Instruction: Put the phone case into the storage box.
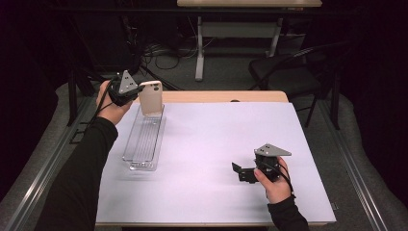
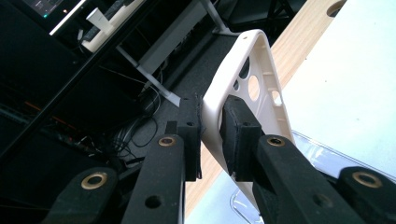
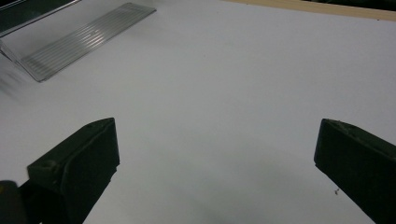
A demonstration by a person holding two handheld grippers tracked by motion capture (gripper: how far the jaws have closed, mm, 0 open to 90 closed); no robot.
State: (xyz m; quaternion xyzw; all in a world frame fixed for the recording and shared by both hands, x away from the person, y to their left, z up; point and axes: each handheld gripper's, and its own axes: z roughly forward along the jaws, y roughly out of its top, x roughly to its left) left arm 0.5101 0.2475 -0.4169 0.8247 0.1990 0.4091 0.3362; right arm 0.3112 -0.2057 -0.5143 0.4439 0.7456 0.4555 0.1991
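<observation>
A cream phone case (image 1: 151, 97) stands upright above the far end of a clear ribbed tray (image 1: 144, 139). My left gripper (image 1: 136, 94) is shut on the case's side wall. In the left gripper view both black pads clamp that thin wall of the phone case (image 2: 247, 70), whose camera cut-outs face right; the left gripper (image 2: 212, 135) holds it off the table. My right gripper (image 1: 236, 169) rests low over the white table sheet at the right front, open, with nothing between its fingers. The right gripper (image 3: 215, 154) looks across the bare sheet towards the tray (image 3: 79, 39).
The white sheet (image 1: 216, 144) covers most of a wooden table whose far edge (image 1: 226, 96) shows. Beyond it stand a dark chair (image 1: 288, 72), another desk's legs (image 1: 199, 48) and floor cables. Metal rails (image 1: 356, 173) run along both sides.
</observation>
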